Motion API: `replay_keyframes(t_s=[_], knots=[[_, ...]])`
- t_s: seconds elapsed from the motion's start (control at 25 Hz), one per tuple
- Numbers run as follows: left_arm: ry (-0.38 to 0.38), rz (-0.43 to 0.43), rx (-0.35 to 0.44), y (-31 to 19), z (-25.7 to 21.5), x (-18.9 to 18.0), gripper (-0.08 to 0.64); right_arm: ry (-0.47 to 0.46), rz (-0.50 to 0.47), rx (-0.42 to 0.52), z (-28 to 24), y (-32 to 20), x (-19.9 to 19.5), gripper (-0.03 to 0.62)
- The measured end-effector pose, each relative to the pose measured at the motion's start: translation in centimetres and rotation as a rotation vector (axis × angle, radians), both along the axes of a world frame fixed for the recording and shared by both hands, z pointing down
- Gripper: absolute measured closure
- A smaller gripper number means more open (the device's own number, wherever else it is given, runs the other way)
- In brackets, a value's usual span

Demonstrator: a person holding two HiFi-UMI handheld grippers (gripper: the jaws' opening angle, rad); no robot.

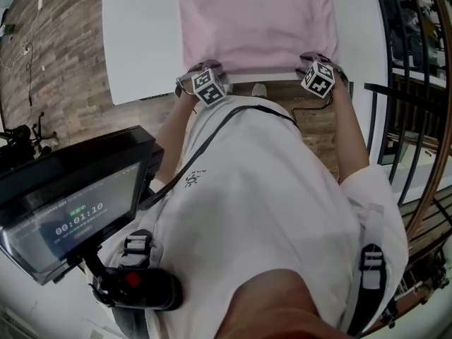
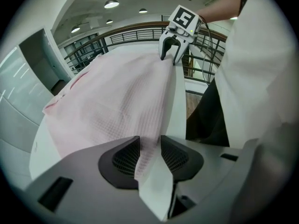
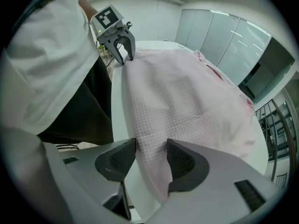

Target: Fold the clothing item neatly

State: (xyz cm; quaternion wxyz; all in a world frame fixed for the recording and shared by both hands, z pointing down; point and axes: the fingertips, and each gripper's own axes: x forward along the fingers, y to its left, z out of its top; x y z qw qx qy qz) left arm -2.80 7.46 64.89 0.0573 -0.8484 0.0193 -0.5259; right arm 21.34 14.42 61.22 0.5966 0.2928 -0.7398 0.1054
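Our pink garment (image 1: pixel 254 23) lies flat on the white table (image 1: pixel 141 48), hem along the near edge, with bare tabletop wider at the left. Our left gripper (image 2: pixel 149 149) and right gripper (image 3: pixel 152 158) point steeply down at the hem corners, jaws apart, cloth loose between them.

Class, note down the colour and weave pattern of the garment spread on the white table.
The garment is pale pink with a fine waffle-check weave, clearest in the right gripper view.

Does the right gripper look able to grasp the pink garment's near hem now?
Probably yes: the right gripper is open and the pink garment lies with its near hem between the jaws, nothing in the way.
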Motion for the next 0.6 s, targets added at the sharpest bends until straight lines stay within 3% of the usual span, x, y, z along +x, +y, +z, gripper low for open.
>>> replay_keyframes(t_s=[0.08,0.12,0.16,0.36,0.48,0.6], knots=[[-0.004,-0.003,-0.033,-0.4,0.0,0.0,0.420,-0.025,0.028,0.001,0.0,-0.5,0.2,0.396],[-0.003,-0.006,-0.039,-0.6,-0.1,0.0,0.430,-0.025,0.039,0.020,-0.1,-0.9,0.3,0.463],[-0.004,-0.009,-0.035,-1.0,-0.3,0.0,0.490,-0.017,0.041,0.041,-0.2,-1.2,0.5,0.532],[-0.001,0.003,0.086,-2.3,-0.7,0.2,0.513,0.047,0.037,0.150,-0.2,-2.1,0.3,0.541],[0.046,-0.028,0.089,-1.7,-1.2,-0.1,0.541,0.034,0.080,0.224,-1.1,-1.9,0.0,0.547],[0.054,-0.018,0.082,-1.2,-1.9,-0.7,0.541,0.008,0.078,0.236,-2.2,-1.4,-0.4,0.548]])
